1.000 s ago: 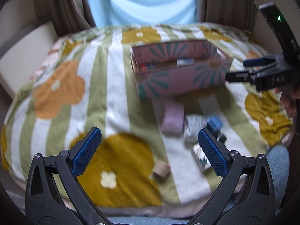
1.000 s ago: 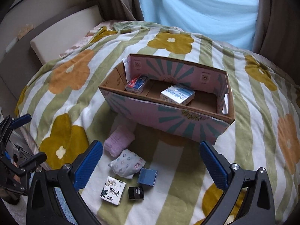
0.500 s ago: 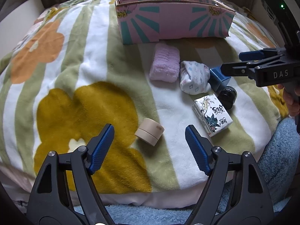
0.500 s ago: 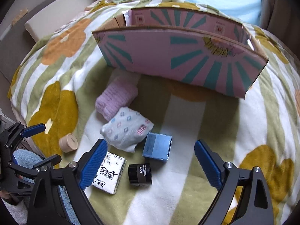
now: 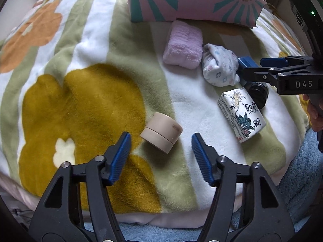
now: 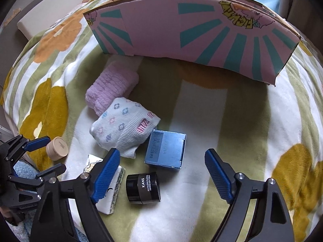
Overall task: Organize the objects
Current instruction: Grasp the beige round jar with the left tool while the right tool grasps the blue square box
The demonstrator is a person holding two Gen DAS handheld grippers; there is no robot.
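Note:
A beige jar (image 5: 161, 133) lies tilted on the flowered blanket (image 5: 84, 104), between the closing jaws of my left gripper (image 5: 161, 141), whose pads stand clear of it. My right gripper (image 6: 162, 155) hangs over a blue box (image 6: 165, 150) and a black jar (image 6: 143, 187). Its jaws are closing too, with a gap on both sides. Nearby lie a pink rolled towel (image 6: 112, 88), a white flowered sock bundle (image 6: 123, 129) and a printed white packet (image 5: 241, 115). Behind them stands the pink cardboard box with teal rays (image 6: 191, 34), its inside hidden.
In the left wrist view, the right gripper (image 5: 252, 67) reaches in from the right, held by a hand (image 5: 315, 113). The left gripper (image 6: 56, 153) shows at the left edge of the right wrist view. Blue terry cloth (image 5: 298, 181) lies past the blanket's near edge.
Both grippers have come down close to the blanket and their jaws have narrowed. The box's inside has dropped out of view; the beige jar now sits between the left jaws.

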